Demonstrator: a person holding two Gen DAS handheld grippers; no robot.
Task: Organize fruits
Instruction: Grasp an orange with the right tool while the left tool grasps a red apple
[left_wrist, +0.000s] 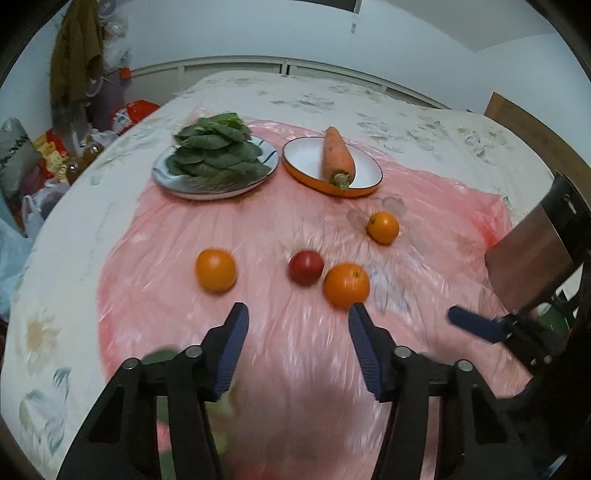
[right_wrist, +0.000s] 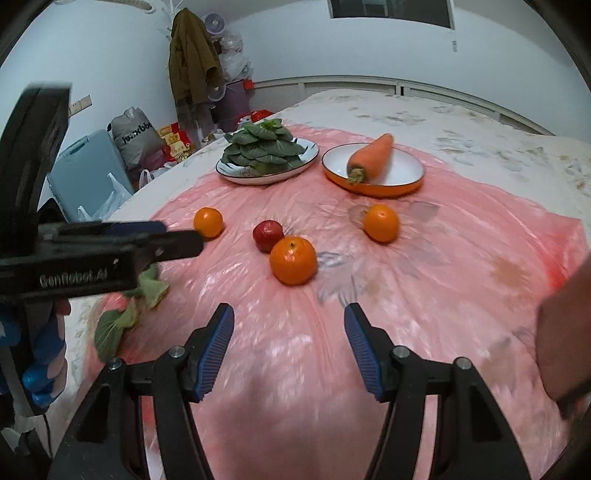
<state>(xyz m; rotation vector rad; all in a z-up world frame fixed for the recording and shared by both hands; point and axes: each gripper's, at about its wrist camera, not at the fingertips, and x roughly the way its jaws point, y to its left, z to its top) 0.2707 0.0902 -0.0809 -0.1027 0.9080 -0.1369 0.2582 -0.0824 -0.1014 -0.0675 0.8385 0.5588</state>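
Observation:
Three oranges and a red fruit lie on a pink plastic sheet (left_wrist: 280, 221). In the left wrist view: left orange (left_wrist: 215, 270), red fruit (left_wrist: 306, 267), near orange (left_wrist: 346, 284), far orange (left_wrist: 383, 227). In the right wrist view: left orange (right_wrist: 208, 221), red fruit (right_wrist: 268, 235), near orange (right_wrist: 293, 260), far orange (right_wrist: 381, 222). My left gripper (left_wrist: 298, 313) is open and empty just short of the near orange. My right gripper (right_wrist: 289, 314) is open and empty, near the same orange. The right gripper also shows in the left wrist view (left_wrist: 476, 325).
A plate of leafy greens (left_wrist: 216, 155) and an orange-rimmed dish (left_wrist: 365, 186) holding a carrot (left_wrist: 337, 157) stand at the back. Loose green leaves (right_wrist: 129, 314) lie at the sheet's near left edge. Bags and boxes (right_wrist: 140, 140) sit on the floor beyond the bed's left side.

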